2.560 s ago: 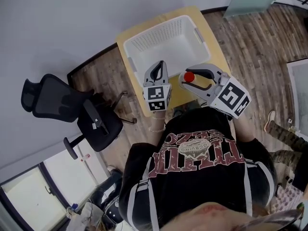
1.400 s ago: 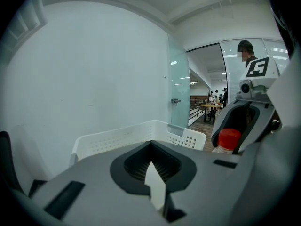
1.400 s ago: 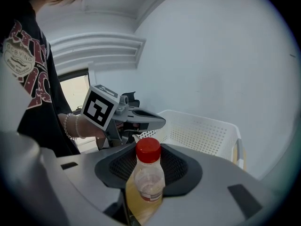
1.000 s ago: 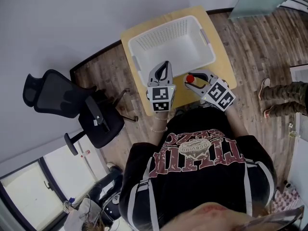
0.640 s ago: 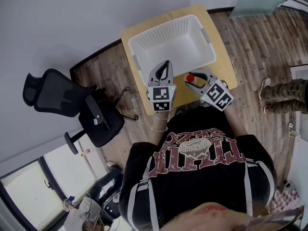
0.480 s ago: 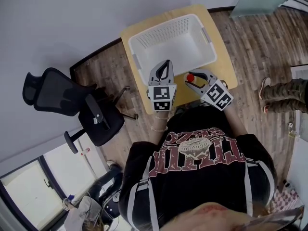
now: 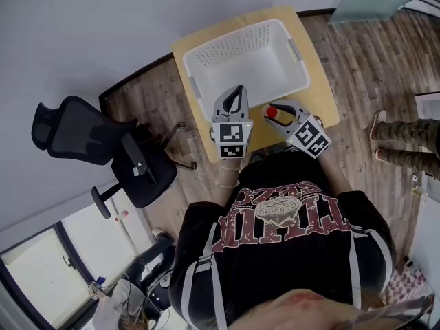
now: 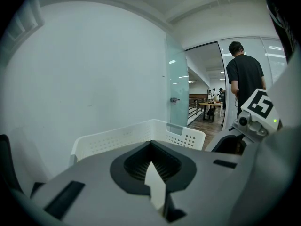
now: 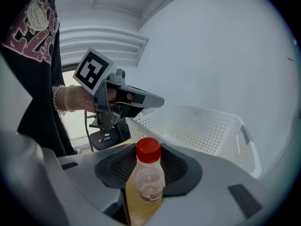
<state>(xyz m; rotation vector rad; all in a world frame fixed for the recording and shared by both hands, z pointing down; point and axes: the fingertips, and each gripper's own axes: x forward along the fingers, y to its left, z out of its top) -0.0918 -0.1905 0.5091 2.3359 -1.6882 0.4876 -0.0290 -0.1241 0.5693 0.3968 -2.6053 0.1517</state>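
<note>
Since the earlier head view the right claw [image 7: 276,115] has come down and away from the camera, and it now hangs low over the near edge of the surface [image 7: 322,98]. In the left gripper view the red cap that showed beside the marker cube no longer appears there, and the person in a black shirt [image 8: 244,76] in the background now stands with the back turned.

The right claw is clenched on a small clear bottle [image 9: 147,185] with a red cap and yellowish liquid low in it. The bottle stands upright between the jaws, cap uppermost. It is held in the air in front of the white perforated basket [image 7: 227,36], outside it and close to its near wall.

The left claw [image 7: 234,92] has its jaws drawn together with nothing between them. It hangs just beside the right one, apart from it, with its tips over the basket's near rim. In the right gripper view it points across in front of the basket, a hand with a bead bracelet gripping its handle.

The basket sits on the pale wooden surface and takes up most of it. A black office chair [image 7: 137,174] stands on the plank floor to the left, and another person's legs [image 7: 405,143] show at the right edge.
</note>
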